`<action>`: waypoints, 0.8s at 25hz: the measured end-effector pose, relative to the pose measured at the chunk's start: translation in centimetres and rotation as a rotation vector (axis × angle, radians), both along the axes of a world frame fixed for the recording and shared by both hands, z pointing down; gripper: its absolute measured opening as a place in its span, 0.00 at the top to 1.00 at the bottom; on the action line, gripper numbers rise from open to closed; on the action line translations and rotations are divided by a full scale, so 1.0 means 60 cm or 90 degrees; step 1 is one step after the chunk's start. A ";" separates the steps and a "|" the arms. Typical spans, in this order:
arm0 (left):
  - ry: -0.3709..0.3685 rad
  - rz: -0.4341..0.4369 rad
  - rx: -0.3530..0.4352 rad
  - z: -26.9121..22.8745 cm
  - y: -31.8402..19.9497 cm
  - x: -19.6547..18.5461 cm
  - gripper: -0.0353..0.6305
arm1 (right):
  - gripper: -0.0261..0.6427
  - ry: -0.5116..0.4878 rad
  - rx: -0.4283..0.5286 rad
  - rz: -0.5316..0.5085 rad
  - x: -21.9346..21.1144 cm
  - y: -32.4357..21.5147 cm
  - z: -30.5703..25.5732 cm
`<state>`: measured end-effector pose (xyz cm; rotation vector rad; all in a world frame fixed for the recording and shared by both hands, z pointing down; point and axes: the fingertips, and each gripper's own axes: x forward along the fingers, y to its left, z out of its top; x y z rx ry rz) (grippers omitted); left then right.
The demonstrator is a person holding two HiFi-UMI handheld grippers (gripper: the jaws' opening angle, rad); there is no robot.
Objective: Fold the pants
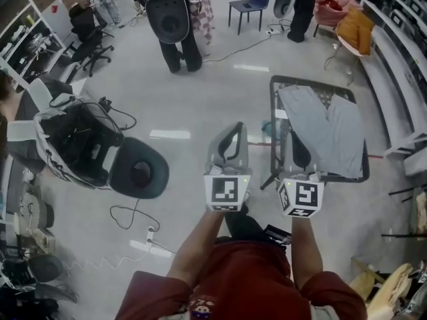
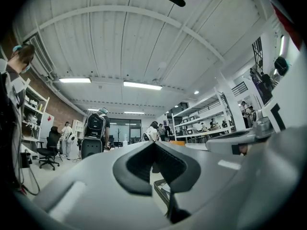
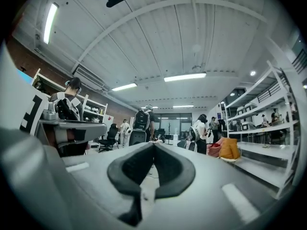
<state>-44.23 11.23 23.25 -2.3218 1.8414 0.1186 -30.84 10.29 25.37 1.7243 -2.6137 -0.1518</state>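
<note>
Grey-blue pants (image 1: 327, 129) lie spread flat on a small dark-framed table (image 1: 273, 112) at the right of the head view. My left gripper (image 1: 233, 129) is held over the floor just left of the table, its jaws shut with nothing between them. My right gripper (image 1: 299, 149) hovers at the table's near left part, short of most of the pants, and is also shut and empty. In the left gripper view the tips (image 2: 153, 143) meet, and so do those in the right gripper view (image 3: 153, 144). Both point out across the room.
A black round-seated chair (image 1: 139, 173) and a white-and-black bag (image 1: 70, 142) stand on the floor at left, with cables (image 1: 130, 217) near them. People (image 1: 180, 25) stand farther off by a blue chair (image 1: 253, 2). Shelving (image 1: 393, 72) and an orange bag (image 1: 357, 29) line the right.
</note>
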 end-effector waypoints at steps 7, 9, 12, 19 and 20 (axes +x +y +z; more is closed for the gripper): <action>-0.008 0.031 0.004 0.007 -0.140 -0.036 0.94 | 0.96 -0.025 -0.005 0.010 -0.051 -0.135 0.020; -0.008 0.048 0.004 0.009 -0.188 -0.040 0.94 | 0.96 -0.027 -0.010 0.022 -0.060 -0.177 0.028; -0.010 0.079 0.008 0.007 -0.264 -0.038 0.94 | 0.96 -0.035 -0.012 0.052 -0.057 -0.240 0.033; -0.019 0.154 0.010 0.006 -0.402 0.028 0.94 | 0.96 -0.053 -0.013 0.134 0.014 -0.352 0.031; -0.021 0.171 0.008 0.006 -0.418 0.043 0.94 | 0.96 -0.057 -0.015 0.151 0.028 -0.362 0.032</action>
